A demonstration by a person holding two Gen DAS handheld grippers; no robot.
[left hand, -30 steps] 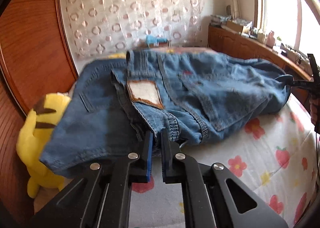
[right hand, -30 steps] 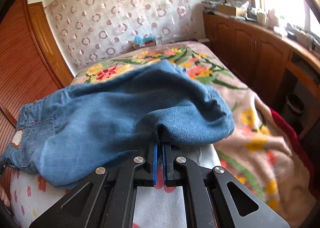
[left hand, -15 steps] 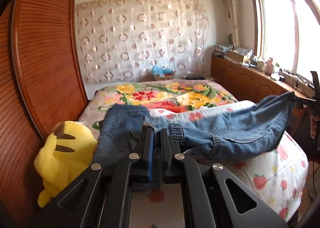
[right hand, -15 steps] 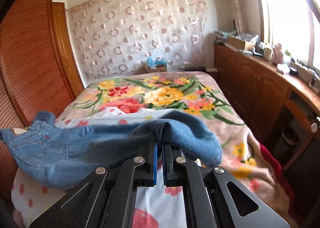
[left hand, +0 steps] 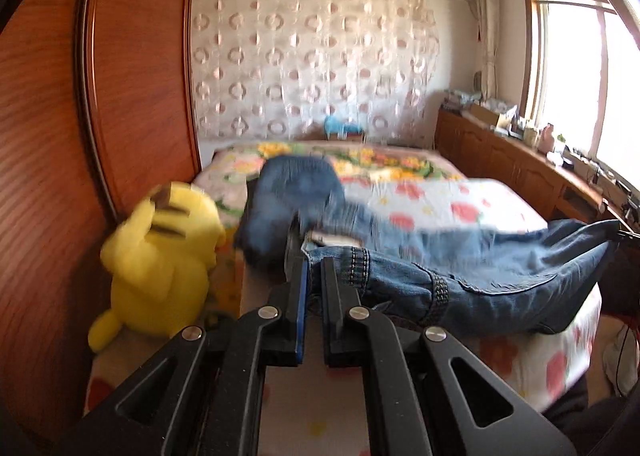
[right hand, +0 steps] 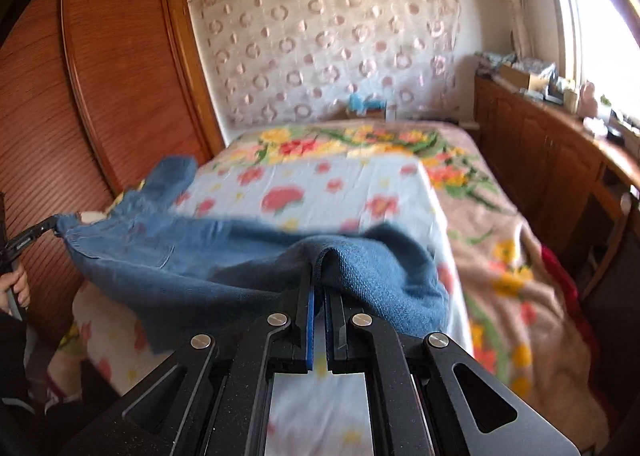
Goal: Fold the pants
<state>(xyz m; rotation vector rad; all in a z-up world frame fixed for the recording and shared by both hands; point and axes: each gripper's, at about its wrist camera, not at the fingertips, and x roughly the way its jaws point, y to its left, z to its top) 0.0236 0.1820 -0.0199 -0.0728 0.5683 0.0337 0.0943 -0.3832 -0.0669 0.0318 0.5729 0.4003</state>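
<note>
pants (left hand: 480, 276) slung between both claws above bed (left hand: 460, 195), far part trailing to 11 o'clock | left gripper (left hand: 312, 276) clamped on waistband; right gripper (right hand: 319, 288) pinched on a fabric fold | denim: heavyish, limp, sags mid-span; best held at waistband and hems | motion blur; legs and hems unclear; plush toy (left hand: 160, 256) at 9 o'clock
</note>
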